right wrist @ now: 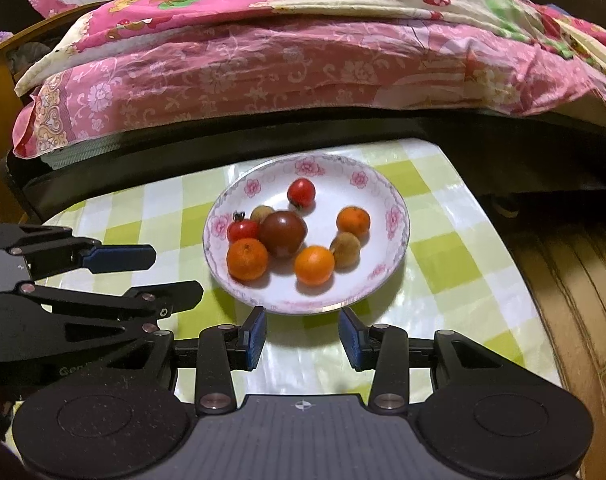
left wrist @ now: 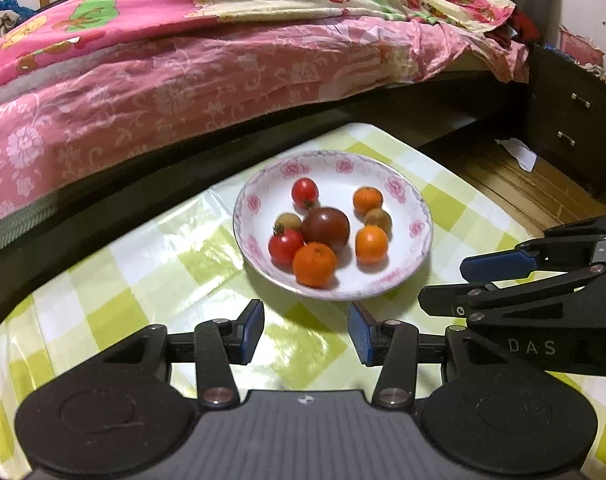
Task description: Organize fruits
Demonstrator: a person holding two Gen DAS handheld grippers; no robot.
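Observation:
A white plate with a pink flower rim (left wrist: 399, 280) (right wrist: 239, 280) sits on the green-checked tablecloth. It holds three oranges (left wrist: 315, 264) (right wrist: 247, 259), two red tomatoes (left wrist: 285, 246) (right wrist: 243, 229), one dark brown tomato (left wrist: 326, 229) (right wrist: 283, 232) and two small brown kiwis (left wrist: 378, 220) (right wrist: 346, 250). My left gripper (left wrist: 307, 330) is open and empty just before the plate's near edge. My right gripper (right wrist: 303, 334) is open and empty at the plate's near rim. Each gripper shows from the side in the other's view, the right (left wrist: 447, 282) and the left (right wrist: 175, 274).
The table (left wrist: 103, 280) (right wrist: 463, 280) stands against a bed with pink floral bedding (left wrist: 183, 80) (right wrist: 303, 60). A dark nightstand with drawers (left wrist: 571, 128) stands at the right, with wooden floor (left wrist: 503, 184) (right wrist: 575, 280) beyond the table's right edge.

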